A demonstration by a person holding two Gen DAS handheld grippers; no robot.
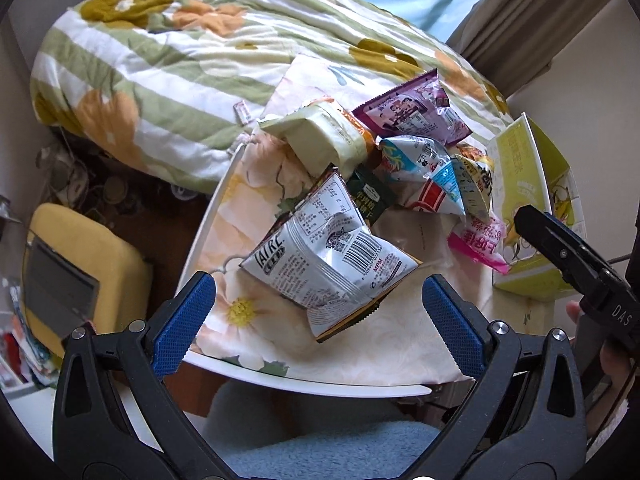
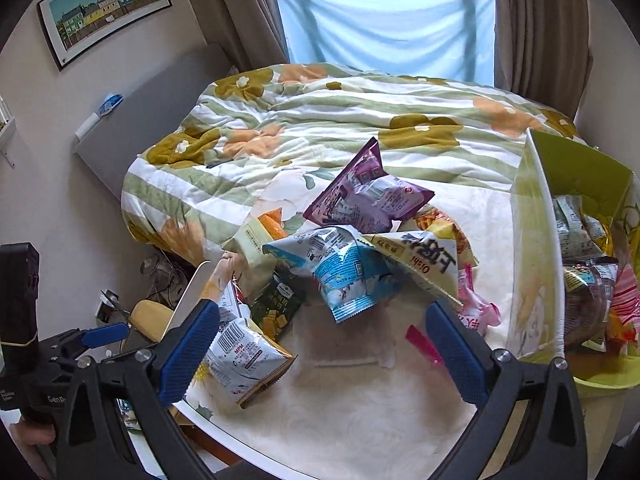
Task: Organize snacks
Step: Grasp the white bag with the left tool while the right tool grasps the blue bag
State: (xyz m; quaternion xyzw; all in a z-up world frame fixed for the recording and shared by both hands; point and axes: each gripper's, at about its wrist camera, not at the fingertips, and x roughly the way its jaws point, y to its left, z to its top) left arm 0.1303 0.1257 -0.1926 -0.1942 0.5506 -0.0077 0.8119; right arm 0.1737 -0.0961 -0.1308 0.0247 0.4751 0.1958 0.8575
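Note:
A pile of snack packets lies on a round table with a floral cloth (image 1: 248,312) (image 2: 360,412). Nearest my left gripper (image 1: 318,324) is a silver barcode packet (image 1: 332,260), just ahead of its open, empty jaws. It also shows in the right wrist view (image 2: 244,360). My right gripper (image 2: 324,356) is open and empty above the table, facing a blue-and-white packet (image 2: 344,276), a purple packet (image 2: 368,196) and a yellow packet (image 2: 428,260). A yellow-green box (image 2: 552,248) at the right holds several packets; it also shows in the left wrist view (image 1: 524,200).
A bed with a green-striped floral quilt (image 2: 320,120) lies beyond the table. A yellow chair (image 1: 80,272) stands left of the table, by the floor clutter. A pink packet (image 2: 476,308) lies beside the box. The table's near edge (image 1: 320,388) is close below my left gripper.

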